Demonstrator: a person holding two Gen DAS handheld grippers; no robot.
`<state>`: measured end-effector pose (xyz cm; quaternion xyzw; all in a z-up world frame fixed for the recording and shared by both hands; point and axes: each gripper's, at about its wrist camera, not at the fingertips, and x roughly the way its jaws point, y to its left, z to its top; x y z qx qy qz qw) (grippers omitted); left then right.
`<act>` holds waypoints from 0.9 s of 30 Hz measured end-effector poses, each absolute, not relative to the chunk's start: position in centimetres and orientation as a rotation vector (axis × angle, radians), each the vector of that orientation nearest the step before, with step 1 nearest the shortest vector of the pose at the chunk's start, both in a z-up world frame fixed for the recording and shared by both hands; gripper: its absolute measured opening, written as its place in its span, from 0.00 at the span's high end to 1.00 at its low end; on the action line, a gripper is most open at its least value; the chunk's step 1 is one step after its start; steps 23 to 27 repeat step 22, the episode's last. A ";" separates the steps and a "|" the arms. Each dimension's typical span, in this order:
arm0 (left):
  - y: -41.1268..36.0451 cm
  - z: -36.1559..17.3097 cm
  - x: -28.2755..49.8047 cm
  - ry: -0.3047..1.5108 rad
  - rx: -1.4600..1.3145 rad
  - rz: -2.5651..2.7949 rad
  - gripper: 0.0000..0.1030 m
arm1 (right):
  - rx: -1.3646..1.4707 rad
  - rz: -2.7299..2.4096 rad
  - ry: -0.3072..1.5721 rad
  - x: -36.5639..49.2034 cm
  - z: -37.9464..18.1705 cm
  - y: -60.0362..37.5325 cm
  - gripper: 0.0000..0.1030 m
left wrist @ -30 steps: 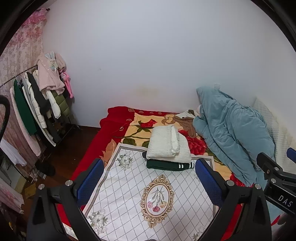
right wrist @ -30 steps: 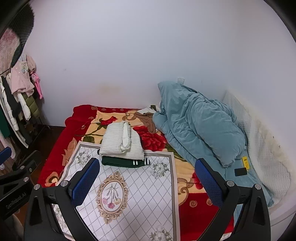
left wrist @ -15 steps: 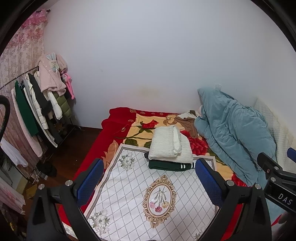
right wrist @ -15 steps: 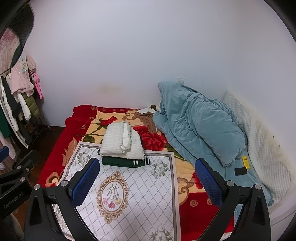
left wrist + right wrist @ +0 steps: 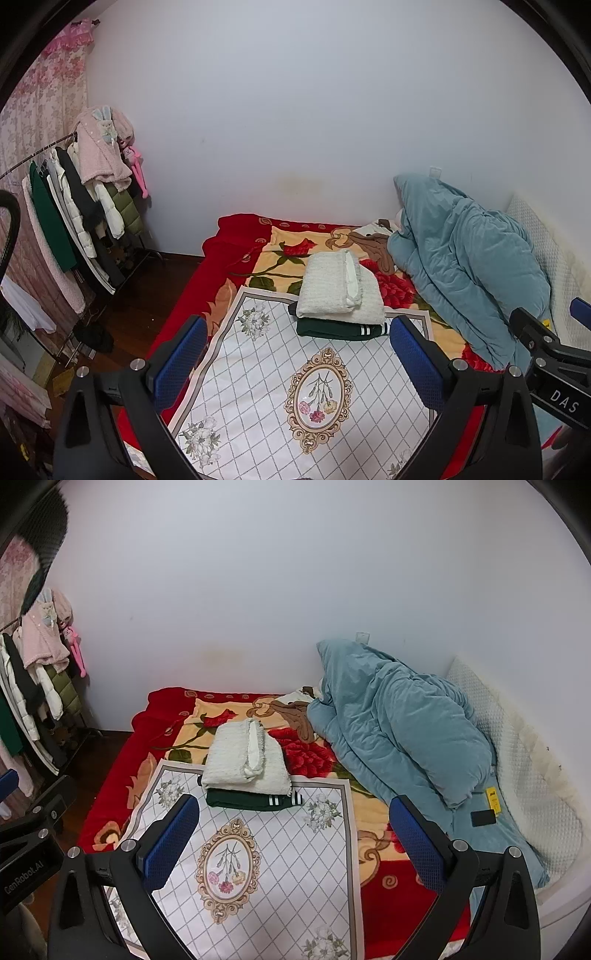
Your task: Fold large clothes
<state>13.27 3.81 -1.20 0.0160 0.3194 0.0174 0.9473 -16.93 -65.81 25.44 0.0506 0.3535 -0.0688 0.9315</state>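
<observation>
- Left tool (image 5: 298,363) is wide open and holds nothing.
- Folded white sweater (image 5: 338,288) sits on a green garment (image 5: 340,329) on the bed (image 5: 229,254), straight ahead of both (long side pointing away).
- Right tool (image 5: 293,843) gapes empty too; the stack lies a bit left of it.
</observation>
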 end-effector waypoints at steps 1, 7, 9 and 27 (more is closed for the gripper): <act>4.0 -1.1 13.2 0.651 0.033 0.034 0.02 | 0.103 -0.141 0.725 -17.0 25.4 -65.8 0.00; 4.1 -1.0 13.2 0.648 0.036 0.033 0.02 | 0.104 -0.137 0.726 -16.8 25.3 -65.8 0.00; 4.1 -1.0 13.2 0.647 0.037 0.033 0.02 | 0.105 -0.137 0.728 -16.7 25.3 -65.8 0.00; 4.0 -0.7 13.2 0.631 0.048 0.032 0.02 | 0.105 -0.143 0.725 -17.1 25.3 -65.8 0.00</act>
